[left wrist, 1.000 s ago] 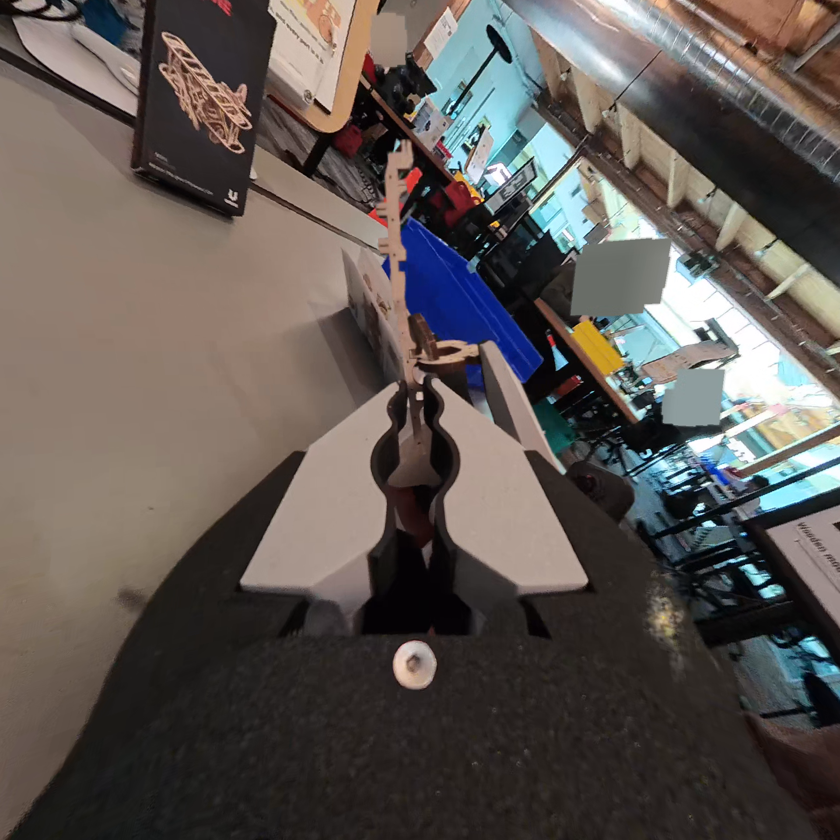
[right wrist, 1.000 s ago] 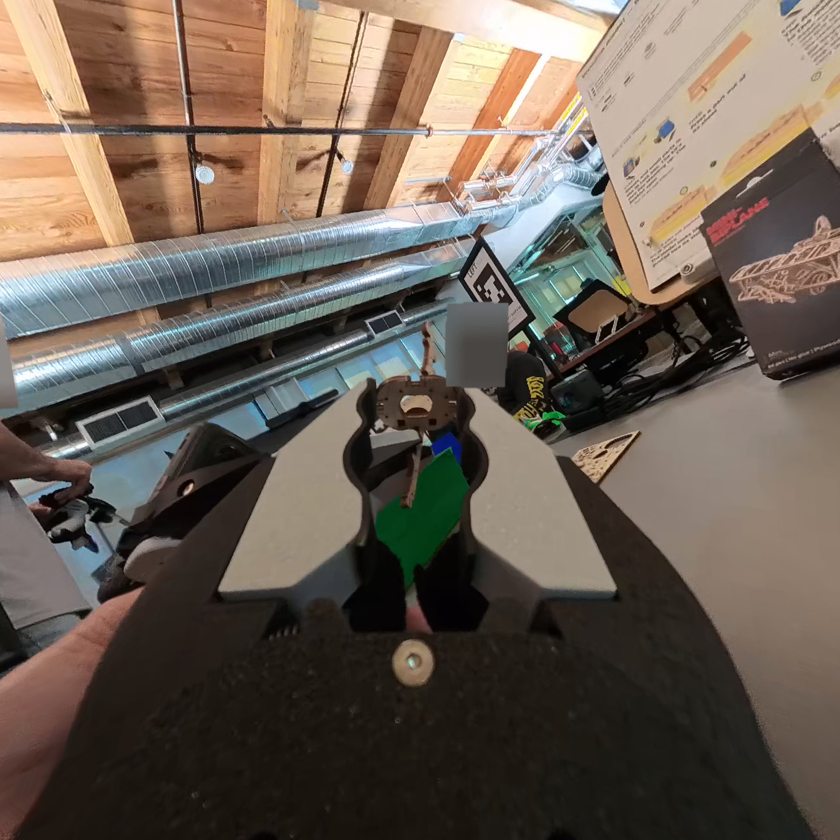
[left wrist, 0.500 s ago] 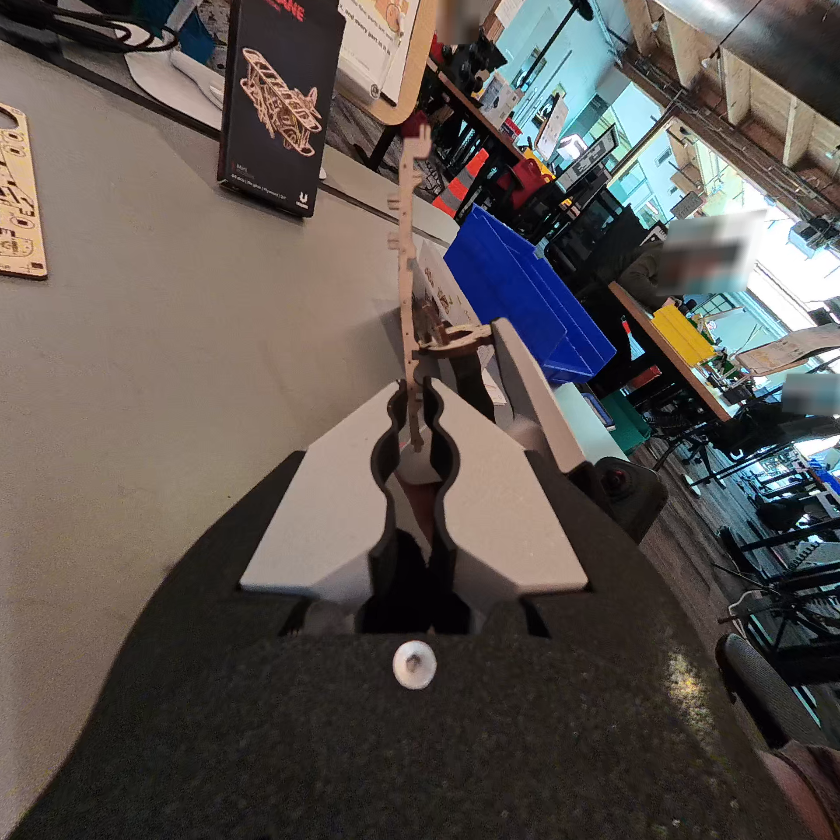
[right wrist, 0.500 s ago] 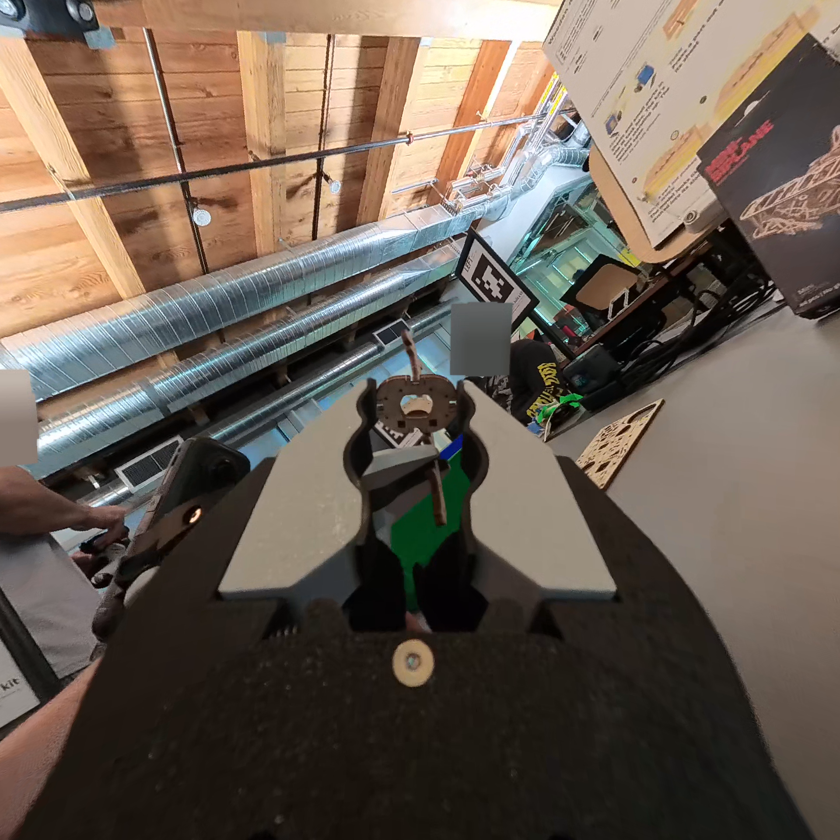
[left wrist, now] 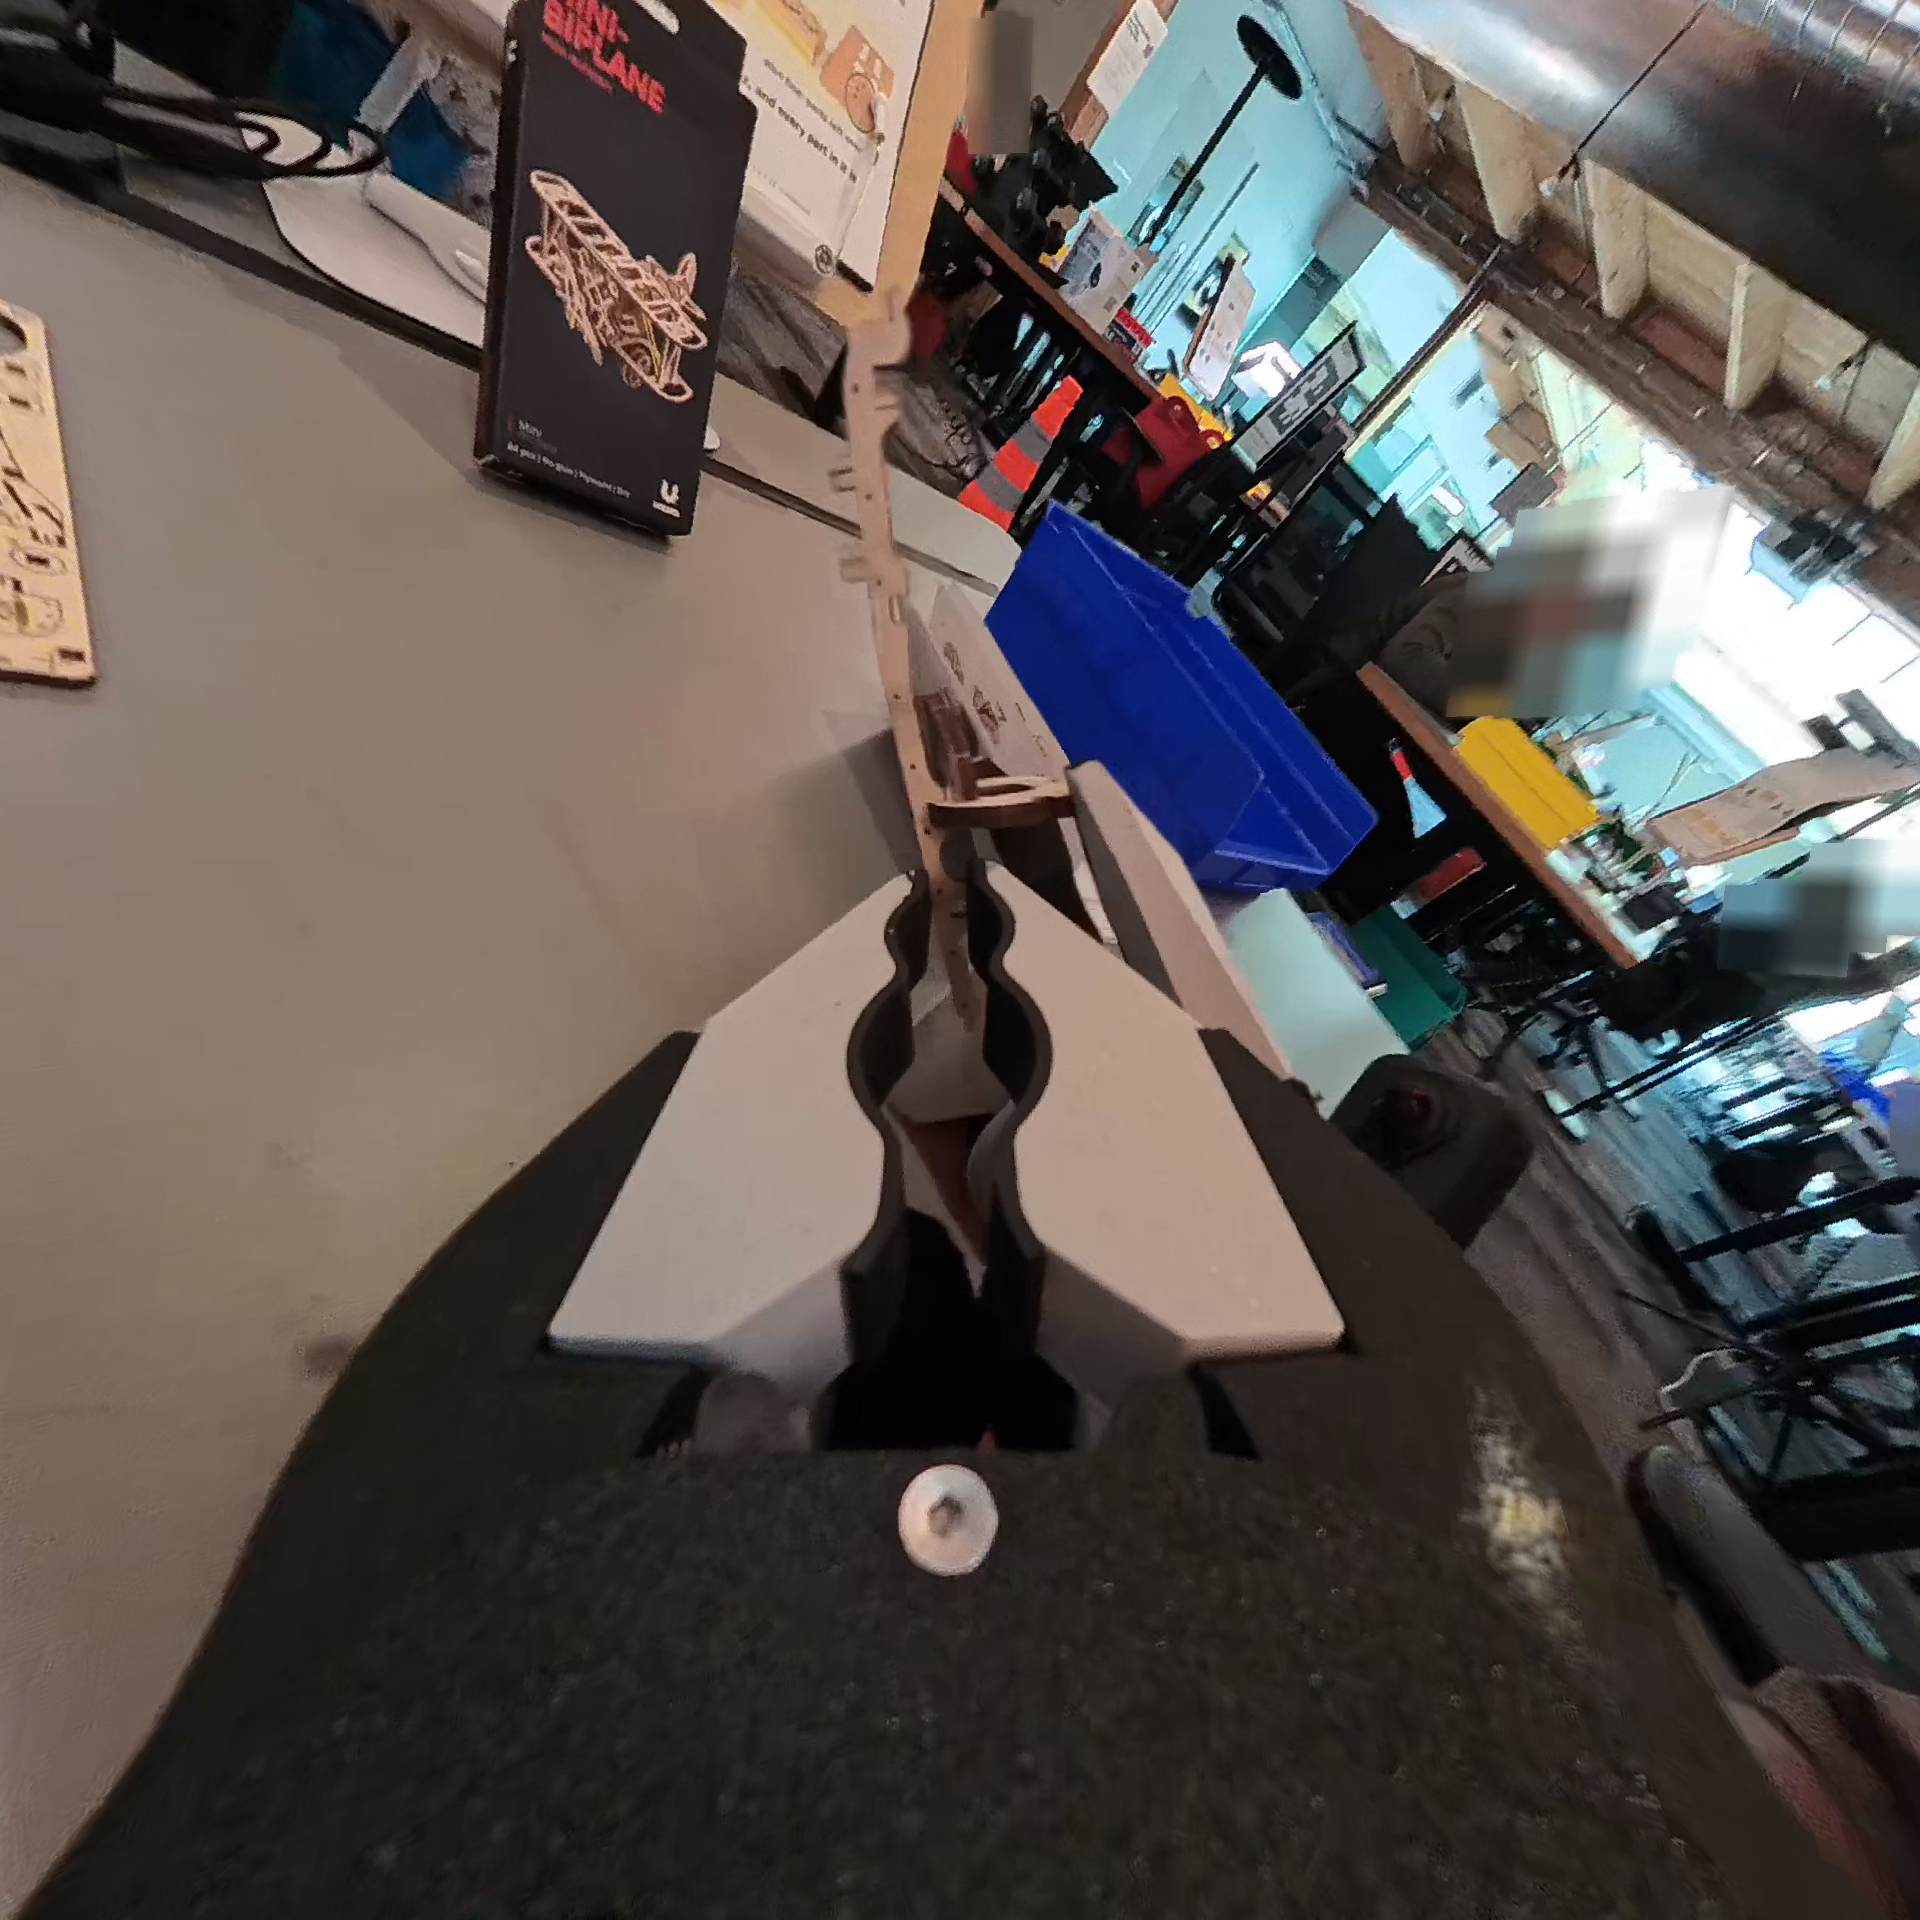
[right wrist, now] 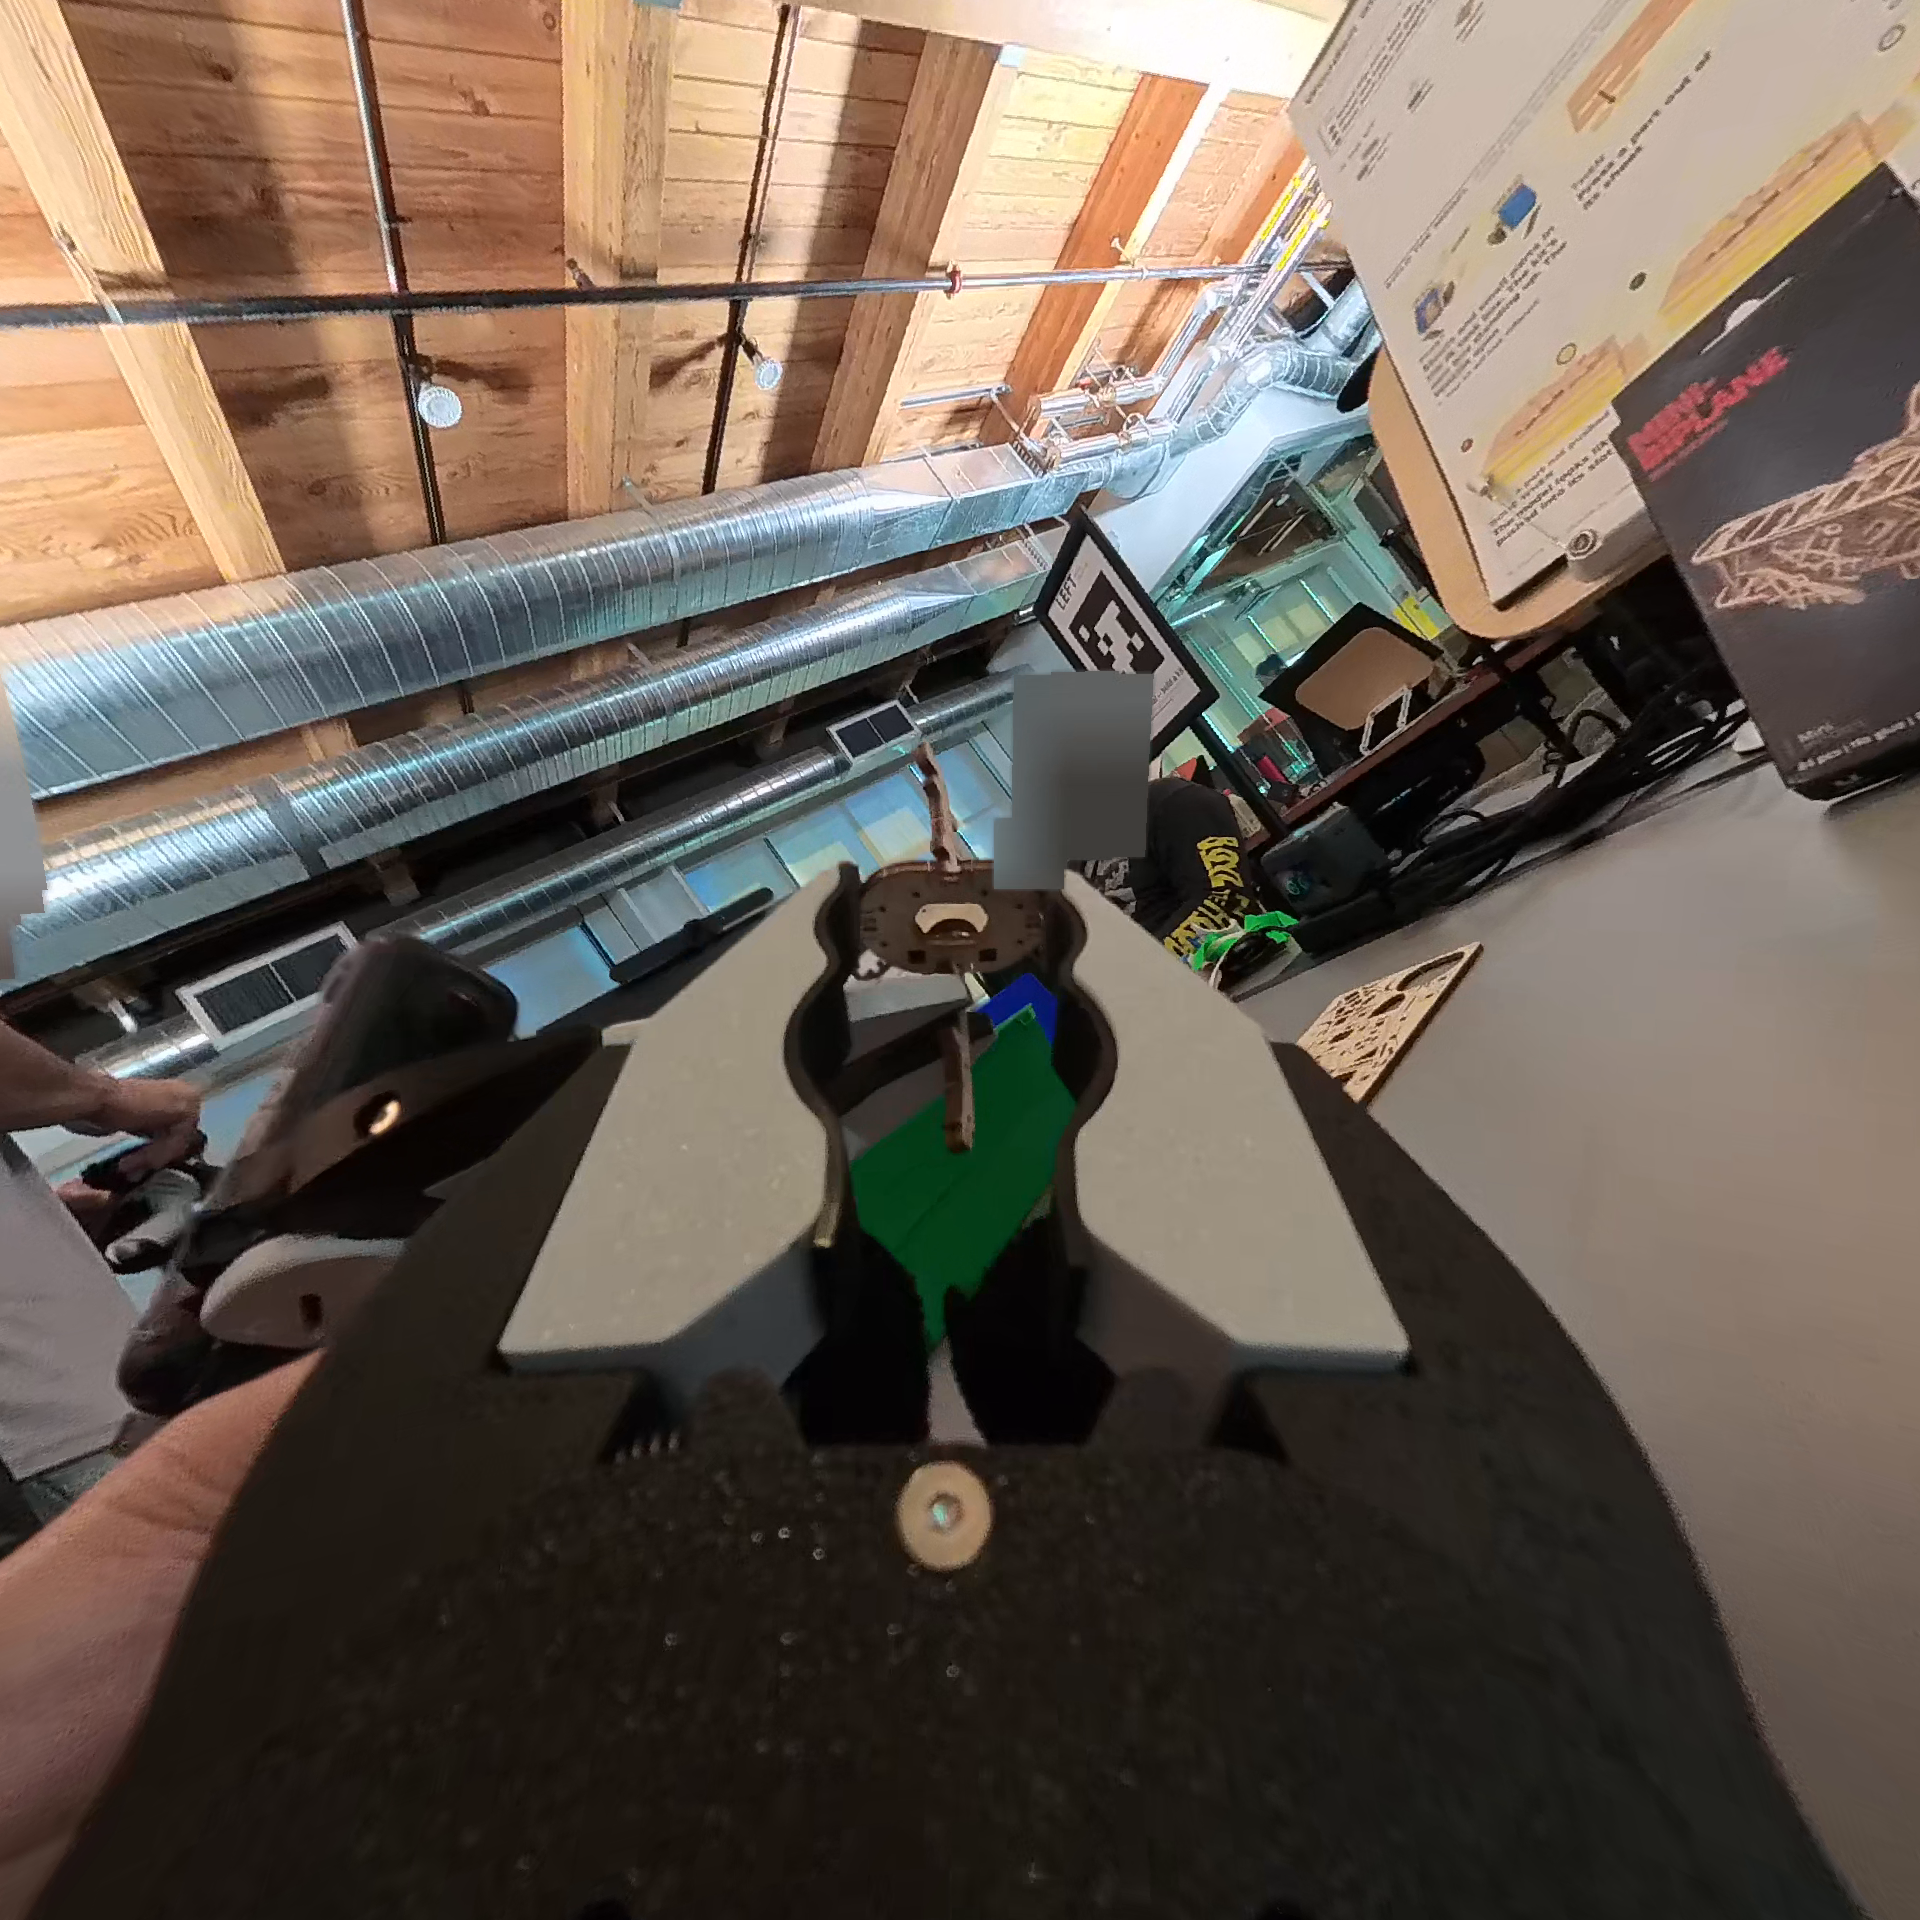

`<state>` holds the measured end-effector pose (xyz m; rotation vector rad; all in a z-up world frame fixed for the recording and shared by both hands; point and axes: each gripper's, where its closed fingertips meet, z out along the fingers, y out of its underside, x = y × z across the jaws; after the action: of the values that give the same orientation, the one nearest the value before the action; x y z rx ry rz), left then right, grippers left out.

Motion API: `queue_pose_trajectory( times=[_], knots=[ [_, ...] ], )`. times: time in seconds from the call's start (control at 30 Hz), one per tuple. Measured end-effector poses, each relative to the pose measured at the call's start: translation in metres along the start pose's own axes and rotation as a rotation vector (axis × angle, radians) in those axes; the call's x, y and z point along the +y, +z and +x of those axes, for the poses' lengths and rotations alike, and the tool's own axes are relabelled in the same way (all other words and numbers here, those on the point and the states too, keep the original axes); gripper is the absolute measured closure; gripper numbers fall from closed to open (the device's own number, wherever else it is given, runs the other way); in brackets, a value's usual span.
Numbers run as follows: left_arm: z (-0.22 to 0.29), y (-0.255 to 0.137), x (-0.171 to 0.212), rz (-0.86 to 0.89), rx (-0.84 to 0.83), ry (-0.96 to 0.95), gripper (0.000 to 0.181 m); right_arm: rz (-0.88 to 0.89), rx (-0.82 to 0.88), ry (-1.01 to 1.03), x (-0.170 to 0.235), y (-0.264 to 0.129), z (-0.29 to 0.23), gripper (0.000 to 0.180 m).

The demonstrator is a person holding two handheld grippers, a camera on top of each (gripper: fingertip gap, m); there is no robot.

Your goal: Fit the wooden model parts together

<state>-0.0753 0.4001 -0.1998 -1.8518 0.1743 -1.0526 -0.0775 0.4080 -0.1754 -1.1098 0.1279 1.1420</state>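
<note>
Progress looks about halfway on this joint, I'd say. Left tool (left wrist: 948, 914) is clamped on the long notched wooden strip (left wrist: 878, 540), which sticks up edge-on over the grey desk (left wrist: 312, 831). Right tool (right wrist: 948, 914) is pinching the small round wooden disc (right wrist: 948, 923) by its rim, and the strip already passes through the disc's centre slot, so they're mated. Whether it's fully seated at the right notch I can't tell. Lots left: the wooden parts sheet (right wrist: 1387, 1013) lies on the desk near the black kit box (left wrist: 613, 260).
</note>
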Motion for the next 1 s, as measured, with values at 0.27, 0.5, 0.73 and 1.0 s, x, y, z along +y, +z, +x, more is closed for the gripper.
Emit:
queue_pose_trajectory(
  times=[0.27,0.5,0.73,1.0],
  knots=[
    [0.007,-0.004,-0.008,-0.034,-0.156,0.430,0.177,-0.013,-0.010,-0.030,-0.009,0.004,-0.009,0.145],
    [0.007,-0.004,-0.009,-0.049,-0.193,0.567,0.177,-0.073,-0.003,0.084,-0.009,0.007,-0.006,0.145],
    [-0.002,-0.004,-0.011,-0.060,-0.130,0.455,0.177,-0.184,-0.029,0.250,-0.003,0.006,0.000,0.146],
    [0.004,-0.009,-0.015,-0.052,-0.240,0.694,0.177,-0.138,-0.170,0.352,-0.008,0.004,-0.008,0.145]
  ],
)
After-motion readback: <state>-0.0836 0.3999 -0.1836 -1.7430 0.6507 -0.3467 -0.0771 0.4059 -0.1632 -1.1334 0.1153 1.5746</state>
